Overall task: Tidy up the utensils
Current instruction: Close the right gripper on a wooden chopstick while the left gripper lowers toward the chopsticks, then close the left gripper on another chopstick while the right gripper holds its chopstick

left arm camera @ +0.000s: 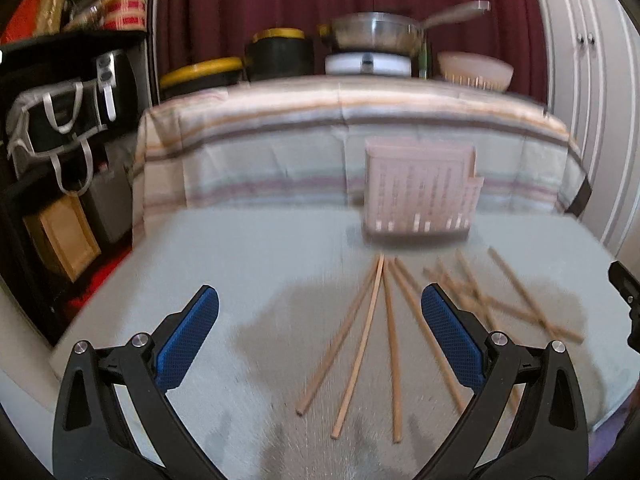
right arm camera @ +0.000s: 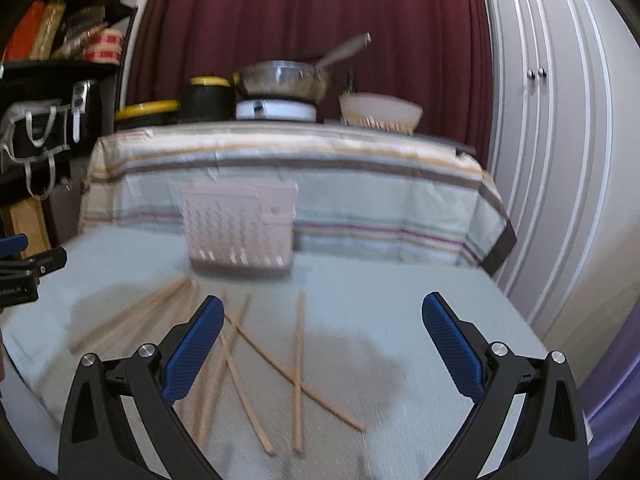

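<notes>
Several wooden chopsticks (left arm camera: 390, 344) lie scattered on the pale grey-green tablecloth (left arm camera: 260, 248); in the right wrist view they lie crossed (right arm camera: 298, 368) in front of me. A pale pink perforated utensil holder (left arm camera: 420, 192) stands behind them, also in the right wrist view (right arm camera: 240, 226). My left gripper (left arm camera: 320, 336) is open and empty, hovering above the left group of sticks. My right gripper (right arm camera: 322, 344) is open and empty above the crossed sticks. The right gripper's edge shows in the left wrist view (left arm camera: 626, 304), and the left gripper's edge in the right wrist view (right arm camera: 24, 272).
A raised ledge under a striped cloth (left arm camera: 352, 120) runs behind the holder, with a steel pan (left arm camera: 376, 32), black-and-yellow tubs (left arm camera: 280, 54) and a pink bowl (left arm camera: 476, 68). A dark shelf with bags (left arm camera: 60, 120) stands left; white cupboard doors (right arm camera: 560, 160) stand right.
</notes>
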### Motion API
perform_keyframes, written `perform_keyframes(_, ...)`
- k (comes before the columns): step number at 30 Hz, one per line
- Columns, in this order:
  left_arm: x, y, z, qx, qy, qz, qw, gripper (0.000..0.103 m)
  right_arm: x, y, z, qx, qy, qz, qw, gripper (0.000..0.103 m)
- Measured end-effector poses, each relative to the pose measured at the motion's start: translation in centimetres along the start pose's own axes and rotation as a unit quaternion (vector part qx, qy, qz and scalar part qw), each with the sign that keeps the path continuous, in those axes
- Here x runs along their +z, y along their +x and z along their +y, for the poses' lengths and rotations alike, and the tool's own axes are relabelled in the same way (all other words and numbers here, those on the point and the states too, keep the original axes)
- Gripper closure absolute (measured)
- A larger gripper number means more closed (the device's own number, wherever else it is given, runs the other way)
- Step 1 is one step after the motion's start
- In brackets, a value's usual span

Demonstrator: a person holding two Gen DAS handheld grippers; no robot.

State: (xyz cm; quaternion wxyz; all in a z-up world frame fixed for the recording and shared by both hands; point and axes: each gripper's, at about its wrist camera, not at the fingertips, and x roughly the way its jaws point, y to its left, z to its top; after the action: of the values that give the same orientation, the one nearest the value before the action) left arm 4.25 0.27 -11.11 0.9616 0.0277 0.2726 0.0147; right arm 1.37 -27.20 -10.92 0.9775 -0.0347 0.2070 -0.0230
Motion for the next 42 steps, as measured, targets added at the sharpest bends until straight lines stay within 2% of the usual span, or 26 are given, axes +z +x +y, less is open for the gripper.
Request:
perform_keyframes(3,-2.3,1.7,-0.3,0.006,0.007,0.02,0.9998,0.011,-2.6,1.4,-0.6,0.001,0.005,0.027,1.0,0.007)
perform_keyframes(5,-3.6,2.8,-0.6,0.004,0.01,0.042,0.9991,0.021,-4.2,2.2,-0.8,0.005,0.005,0.047,0.999,0.012)
perform_keyframes(7,-4.5,3.5,-0.7,0.0,0.008,0.059,0.9982,0.025,-5.6,2.8,-1.0,0.015,0.008,0.064,0.998,0.043)
perform_keyframes(8,-4.9,3.7,-0.7,-0.003,0.007,0.065,0.9978,0.027,-6.1,3.2,-1.0,0.017,0.01,0.073,0.997,0.048)
perform_keyframes(10,-5.7,4.2,-1.0,-0.003,0.007,0.076,0.9971,0.031,-7.1,3.7,-1.3,0.03,0.021,0.087,0.996,0.05)
perform_keyframes(14,-7.0,4.6,-1.7,-0.006,0.007,0.092,0.9957,0.039,-8.5,3.4,-1.0,0.044,0.022,0.079,0.996,0.057)
perform_keyframes(19,-7.9,4.6,-2.3,-0.006,0.008,0.093,0.9956,0.042,-9.1,3.5,-0.5,0.059,0.019,0.078,0.995,0.072)
perform_keyframes(27,-8.7,4.8,-2.3,-0.005,0.002,0.099,0.9951,0.044,-9.6,3.8,0.2,0.071,0.017,0.08,0.994,0.087)
perform_keyframes(33,-8.8,4.8,-2.4,0.0,0.003,0.095,0.9955,0.044,-9.5,3.8,0.3,0.07,0.018,0.076,0.995,0.09)
perform_keyframes(37,-8.8,4.7,-2.4,0.0,0.002,0.095,0.9955,0.044,-9.6,3.8,0.4,0.07,0.017,0.079,0.994,0.096)
perform_keyframes(42,-8.8,4.3,-2.4,0.007,-0.001,0.086,0.9963,0.044,-9.4,3.5,0.2,0.067,0.018,0.07,0.995,0.096)
